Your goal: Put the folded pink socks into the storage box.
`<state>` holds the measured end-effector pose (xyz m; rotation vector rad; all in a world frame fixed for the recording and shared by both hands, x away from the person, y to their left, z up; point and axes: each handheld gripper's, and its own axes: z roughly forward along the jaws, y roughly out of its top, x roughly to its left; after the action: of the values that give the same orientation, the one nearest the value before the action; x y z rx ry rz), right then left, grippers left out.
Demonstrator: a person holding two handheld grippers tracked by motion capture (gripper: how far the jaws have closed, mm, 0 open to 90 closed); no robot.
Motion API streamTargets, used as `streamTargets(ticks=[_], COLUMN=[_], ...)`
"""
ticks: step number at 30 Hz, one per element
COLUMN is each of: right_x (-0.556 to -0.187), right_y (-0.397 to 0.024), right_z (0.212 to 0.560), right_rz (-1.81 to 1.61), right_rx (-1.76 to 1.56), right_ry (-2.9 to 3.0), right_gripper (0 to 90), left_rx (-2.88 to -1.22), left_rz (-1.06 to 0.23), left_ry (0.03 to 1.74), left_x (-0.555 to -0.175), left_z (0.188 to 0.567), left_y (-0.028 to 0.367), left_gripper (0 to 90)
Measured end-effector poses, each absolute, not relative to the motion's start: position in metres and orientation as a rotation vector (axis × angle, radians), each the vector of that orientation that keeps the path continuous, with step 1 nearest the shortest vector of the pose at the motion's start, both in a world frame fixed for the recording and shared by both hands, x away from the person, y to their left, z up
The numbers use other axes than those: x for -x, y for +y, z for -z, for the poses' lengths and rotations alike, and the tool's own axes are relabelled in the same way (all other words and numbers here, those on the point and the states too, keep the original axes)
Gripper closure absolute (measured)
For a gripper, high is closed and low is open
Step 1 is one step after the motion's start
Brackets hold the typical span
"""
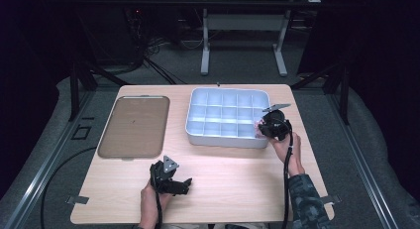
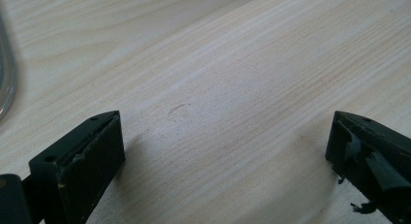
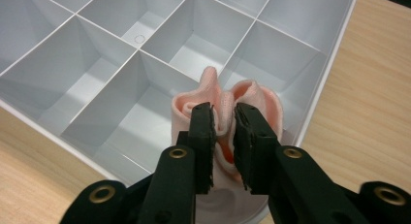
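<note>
**Cloth pinched over corner cell**

Right gripper (image 3: 224, 120) jaws nearly closed, pinching a fold of pink cloth (image 3: 252, 100) that stands upright in the tray's (image 1: 198, 135) near right corner cell. Left gripper (image 1: 174, 183) rests wide open, empty, on the table (image 2: 232, 64), well apart.

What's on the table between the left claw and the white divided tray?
Nothing: in the high view, bare wooden tabletop runs from the left claw to the white divided tray.
</note>
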<state>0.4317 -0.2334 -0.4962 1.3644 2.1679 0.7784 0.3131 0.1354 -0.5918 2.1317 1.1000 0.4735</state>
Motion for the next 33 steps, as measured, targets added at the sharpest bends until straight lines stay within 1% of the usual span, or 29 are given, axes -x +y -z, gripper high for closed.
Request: streamTargets(ticks=[5,15,19,21,22,25,28,30,33], right_x=[-0.433,-0.435,-0.432,-0.429,-0.428,-0.422,-0.415,-0.410,-0.400], right_y=[-0.235,-0.235,-0.237,-0.239,-0.239,-0.239,-0.238,-0.236,-0.231], right_z=[0.499,0.502,0.499,0.496,0.494,0.489,0.483,0.480,0.474], right_rz=[-0.775,-0.750,-0.784,-0.816,-0.827,-0.870,-0.906,-0.923,-0.950], right_rx=[-1.389,-1.404,-1.402,-1.399,-1.400,-1.397,-1.389,-1.373,-1.341], right_ry=[2.189,2.204,2.204,2.193,2.189,2.173,2.174,2.185,2.201], right_gripper=[79.4,78.5,70.3,61.9,59.3,44.9,35.6,26.8,18.6], left_rx=[-2.134,-2.131,-2.133,-2.133,-2.131,-2.134,-2.132,-2.135,-2.134], left_rz=[-0.476,-0.474,-0.474,-0.475,-0.475,-0.475,-0.474,-0.475,-0.474], left_ry=[1.097,1.101,1.099,1.098,1.099,1.097,1.099,1.097,1.098], left_x=[-0.313,-0.313,-0.313,-0.313,-0.313,-0.313,-0.313,-0.313,-0.313], left_z=[0.592,0.592,0.592,0.592,0.592,0.592,0.592,0.592,0.592], left_y=[0.136,0.135,0.135,0.135,0.135,0.135,0.135,0.136,0.136], left_gripper=[0.2,0.3,0.3,0.3,0.2,0.3,0.2,0.2,0.2])
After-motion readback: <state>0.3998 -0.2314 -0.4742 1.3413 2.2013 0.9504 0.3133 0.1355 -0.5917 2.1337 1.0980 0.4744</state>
